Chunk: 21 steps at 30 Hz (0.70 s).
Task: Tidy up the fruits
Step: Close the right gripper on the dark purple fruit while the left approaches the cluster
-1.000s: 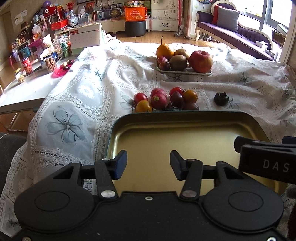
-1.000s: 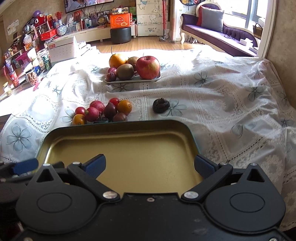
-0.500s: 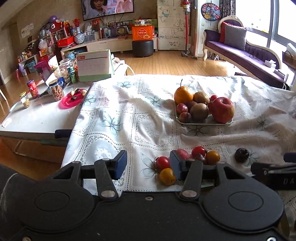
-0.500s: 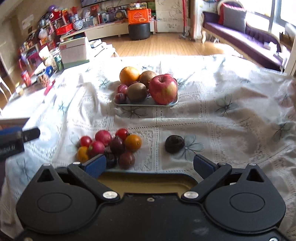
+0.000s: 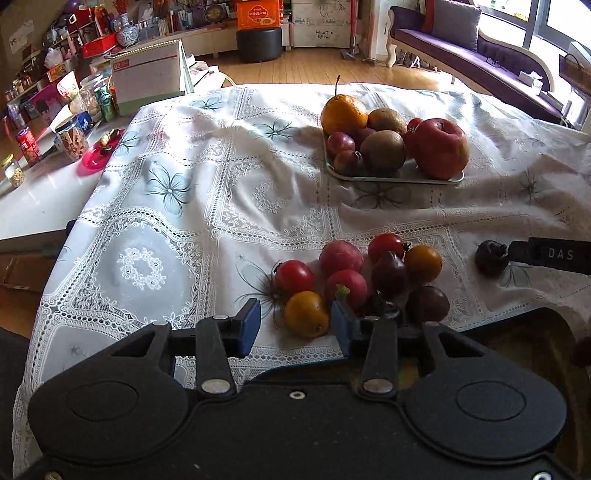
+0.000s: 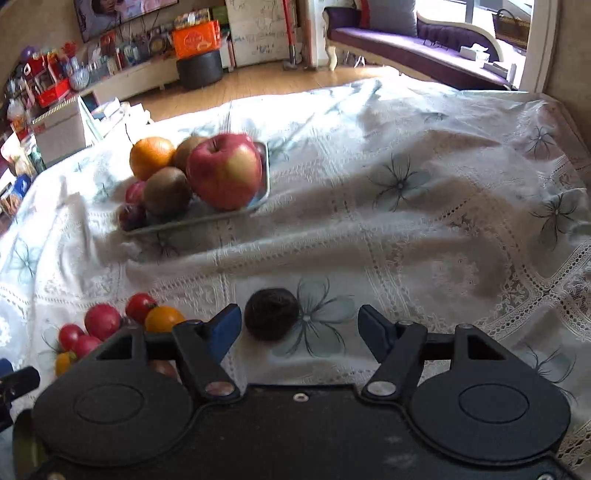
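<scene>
while the dark wrinkled round fruit point(image 6: 271, 319) lies just ahead between its spread fingers, the right gripper point(image 6: 300, 329) hovers low — the left gripper point(image 5: 294, 326) gapes by a small orange tomato point(image 5: 306, 314).

White lace tablecloth point(image 5: 207, 206) w/ grey flower prints covers the table. At 10 o'clock in left wrist view: bare white tabletop point(image 5: 37, 199) w/ pink saucer point(image 5: 94, 159), red can point(image 5: 27, 146), green can point(image 5: 105, 98), glass jars, and a white desk calendar point(image 5: 147, 79) standing upright. At 12 o'clock, black round stool point(image 5: 258, 44) on wood floor, orange box point(image 5: 258, 14) just behind it. At 1–2 o'clock, purple sofa point(image 5: 469, 55) w/ grey cushion point(image 5: 458, 22). Right wrist view: TV point(image 6: 122, 14) on wall at 11 o'clock, cluttered shelf below.
</scene>
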Each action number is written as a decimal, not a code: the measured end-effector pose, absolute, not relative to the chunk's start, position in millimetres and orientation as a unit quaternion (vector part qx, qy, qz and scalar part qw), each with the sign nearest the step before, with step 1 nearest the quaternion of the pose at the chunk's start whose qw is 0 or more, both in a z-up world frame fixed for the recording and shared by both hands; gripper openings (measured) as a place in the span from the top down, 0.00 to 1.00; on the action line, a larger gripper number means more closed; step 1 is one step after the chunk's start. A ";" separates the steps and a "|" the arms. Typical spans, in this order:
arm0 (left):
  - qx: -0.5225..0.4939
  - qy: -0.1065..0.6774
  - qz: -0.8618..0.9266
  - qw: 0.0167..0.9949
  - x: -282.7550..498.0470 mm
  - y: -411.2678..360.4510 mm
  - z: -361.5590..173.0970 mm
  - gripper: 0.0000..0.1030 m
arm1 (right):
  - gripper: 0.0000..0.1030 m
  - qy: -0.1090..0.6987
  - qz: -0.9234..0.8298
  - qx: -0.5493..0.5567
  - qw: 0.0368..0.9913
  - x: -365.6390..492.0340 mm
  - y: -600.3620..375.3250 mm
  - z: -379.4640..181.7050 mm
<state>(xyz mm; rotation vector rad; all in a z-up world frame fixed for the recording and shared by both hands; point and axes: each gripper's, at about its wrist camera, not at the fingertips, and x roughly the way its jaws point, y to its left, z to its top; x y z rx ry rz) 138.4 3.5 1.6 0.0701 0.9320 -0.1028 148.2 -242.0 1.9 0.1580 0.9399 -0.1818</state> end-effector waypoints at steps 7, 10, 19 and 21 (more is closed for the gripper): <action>0.037 0.481 -0.048 0.875 140.7 0.7 -16.3 0.51 | 0.30 0.480 -0.058 0.078 0.872 128.6 -233.7 -12.4; 0.039 0.485 -0.038 0.873 141.5 3.2 -20.3 0.51 | 0.28 0.485 -0.053 0.084 0.869 124.9 -233.1 -20.6; 0.054 0.488 -0.048 0.870 138.1 5.6 -29.1 0.55 | 0.26 0.490 -0.031 0.092 0.867 116.5 -238.2 -10.9; 0.033 0.483 -0.059 0.873 142.8 9.7 -21.2 0.55 | 0.26 0.466 -0.028 0.107 0.878 121.0 -244.1 -0.1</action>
